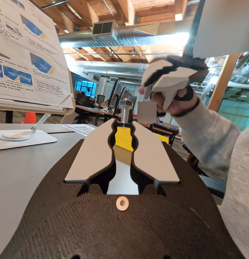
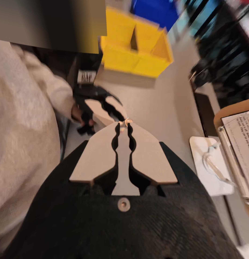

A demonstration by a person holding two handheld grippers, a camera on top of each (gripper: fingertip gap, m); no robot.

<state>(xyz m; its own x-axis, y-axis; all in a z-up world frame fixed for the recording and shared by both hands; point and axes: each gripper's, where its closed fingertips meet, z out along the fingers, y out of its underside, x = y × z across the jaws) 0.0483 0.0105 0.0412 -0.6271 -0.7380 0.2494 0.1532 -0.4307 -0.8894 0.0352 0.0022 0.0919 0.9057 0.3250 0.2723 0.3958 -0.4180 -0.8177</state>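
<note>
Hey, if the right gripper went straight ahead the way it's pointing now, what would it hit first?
Most likely the nut on the bolt that the left gripper holds upright. It sits directly ahead of the right gripper. The left wrist view shows them apart, so depth is uncertain.

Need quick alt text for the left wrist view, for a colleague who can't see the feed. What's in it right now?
The left gripper is shut on the head of a silver bolt that stands upright with a nut at its top. The right gripper, held in a person's hand, hangs apart, above and to the right. Behind are a yellow box and an instruction sheet on a stand.
</note>
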